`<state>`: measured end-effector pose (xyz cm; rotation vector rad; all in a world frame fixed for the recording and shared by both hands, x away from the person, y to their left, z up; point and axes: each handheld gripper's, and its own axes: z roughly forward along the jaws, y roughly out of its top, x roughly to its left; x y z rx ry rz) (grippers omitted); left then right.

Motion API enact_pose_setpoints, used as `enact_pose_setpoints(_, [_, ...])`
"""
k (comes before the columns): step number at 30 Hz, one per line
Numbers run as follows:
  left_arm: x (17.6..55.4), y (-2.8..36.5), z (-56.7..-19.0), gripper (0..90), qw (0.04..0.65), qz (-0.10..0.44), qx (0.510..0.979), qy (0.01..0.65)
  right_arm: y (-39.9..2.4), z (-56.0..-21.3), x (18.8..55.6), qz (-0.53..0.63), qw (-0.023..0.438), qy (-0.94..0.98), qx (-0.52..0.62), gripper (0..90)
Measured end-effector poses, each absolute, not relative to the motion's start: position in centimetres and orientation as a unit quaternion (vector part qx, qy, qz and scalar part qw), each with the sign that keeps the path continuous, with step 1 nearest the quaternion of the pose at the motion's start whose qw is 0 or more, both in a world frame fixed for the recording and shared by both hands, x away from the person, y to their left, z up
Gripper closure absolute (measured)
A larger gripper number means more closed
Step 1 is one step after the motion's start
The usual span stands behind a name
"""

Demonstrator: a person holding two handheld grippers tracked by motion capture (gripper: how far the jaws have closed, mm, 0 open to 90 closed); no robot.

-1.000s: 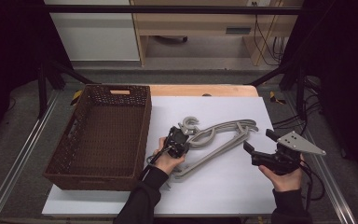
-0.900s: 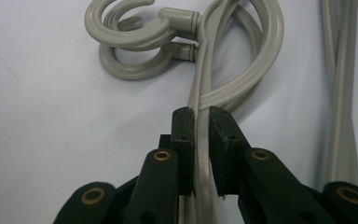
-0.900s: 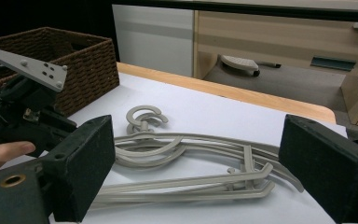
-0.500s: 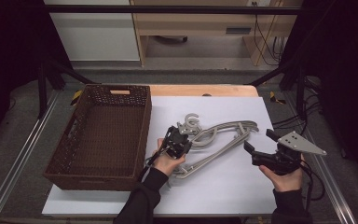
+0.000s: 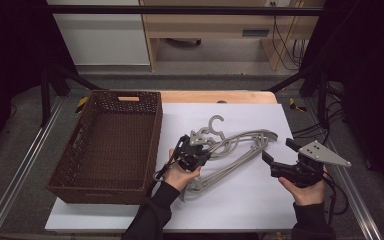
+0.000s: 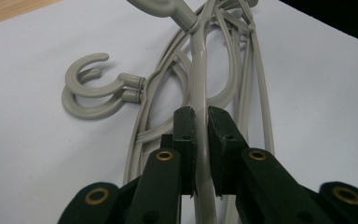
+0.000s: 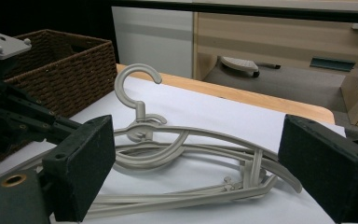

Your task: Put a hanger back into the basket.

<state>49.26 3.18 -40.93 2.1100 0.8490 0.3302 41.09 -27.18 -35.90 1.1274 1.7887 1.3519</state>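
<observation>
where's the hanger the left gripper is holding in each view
High view: the gripped hanger is mid-table on the white sheet, right of the basket, pinched by the left gripper.
Left gripper view: its bar runs up from between the closed jaws, centre frame.
Right gripper view: it stands tilted, hook raised, left of centre.
Shared landmark: the two hooks lying together, also at.
</observation>
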Motion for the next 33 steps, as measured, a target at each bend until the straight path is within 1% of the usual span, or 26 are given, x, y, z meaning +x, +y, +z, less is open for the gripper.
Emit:
enact_pose_setpoints(7, [48.5,2.6,-41.1,81.6,0.407,0.136,0.843,0.325,-27.2,-35.9,41.1,0.513,0.310,0.676,0.428,10.9])
enact_pose_setpoints(11, [48.2,2.0,-41.6,81.6,0.391,0.140,0.853,0.316,-27.2,-35.8,41.0,0.514,0.310,0.676,0.428,10.9])
enact_pose_setpoints(14, [48.2,2.0,-41.6,81.7,0.391,0.139,0.853,0.316,-27.3,-35.9,41.0,0.513,0.310,0.677,0.428,10.9])
enact_pose_setpoints(18, [47.8,2.4,-40.9,81.8,0.415,0.134,0.842,0.318,-27.2,-35.8,41.0,0.513,0.310,0.677,0.427,10.9])
enact_pose_setpoints(25, [47.1,3.1,-39.9,81.9,0.432,0.127,0.837,0.309,-27.4,-35.8,41.0,0.515,0.310,0.676,0.427,11.1])
enact_pose_setpoints(33, [46.4,3.4,-38.8,81.9,0.446,0.140,0.831,0.301,-27.4,-35.8,41.0,0.514,0.310,0.676,0.427,11.2])
